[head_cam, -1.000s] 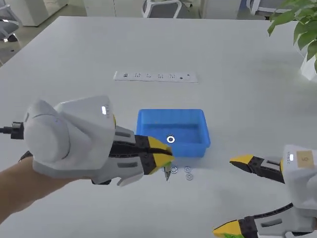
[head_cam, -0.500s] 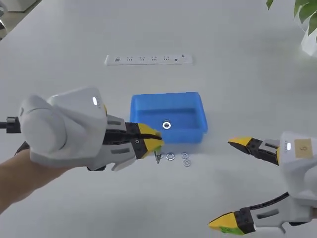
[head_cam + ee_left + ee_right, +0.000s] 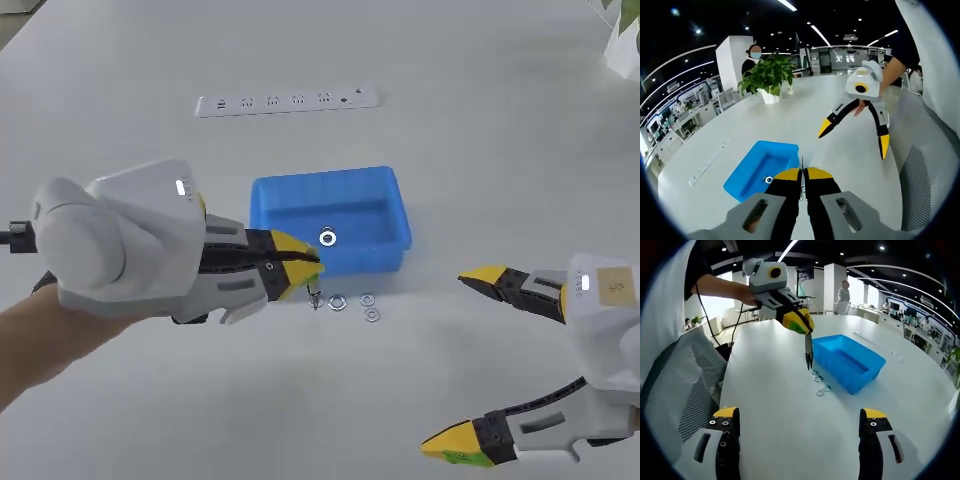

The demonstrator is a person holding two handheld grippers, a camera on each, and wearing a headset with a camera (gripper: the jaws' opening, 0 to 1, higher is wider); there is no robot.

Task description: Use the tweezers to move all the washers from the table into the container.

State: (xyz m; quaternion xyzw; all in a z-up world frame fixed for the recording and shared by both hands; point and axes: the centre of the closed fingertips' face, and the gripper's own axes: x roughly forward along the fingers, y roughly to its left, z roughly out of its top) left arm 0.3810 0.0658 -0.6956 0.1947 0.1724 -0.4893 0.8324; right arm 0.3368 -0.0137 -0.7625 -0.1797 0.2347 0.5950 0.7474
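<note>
1. Over the last second the blue container (image 3: 300,184) has risen in the head view. Everything shifted with it, so we read that as our head moving, not the things.
2. Relative to the washers (image 3: 367,299), little has changed. The left tool (image 3: 312,263), jaws together and clamped on the tweezers (image 3: 809,351), still holds their tips just beside the leftmost washer (image 3: 337,301). We cannot tell whether they touch it.
3. The count stands as before: three washers lie close together on the worktop (image 3: 480,150) just in front of the container, and a fourth washer (image 3: 327,238) rests inside it. We judge the next pick lined up but not yet made.
4. The right tool (image 3: 455,362) hangs off to the side, jaws wide apart and empty, well clear of the washers.
5. The worktop is pale and smooth, so we expect a flat washer to slide rather than lift easily. A white power strip (image 3: 288,101) lies beyond the container.
6. Around us is an open office with strip lights overhead, a potted plant (image 3: 767,75) and a mesh chair (image 3: 685,385).
</note>
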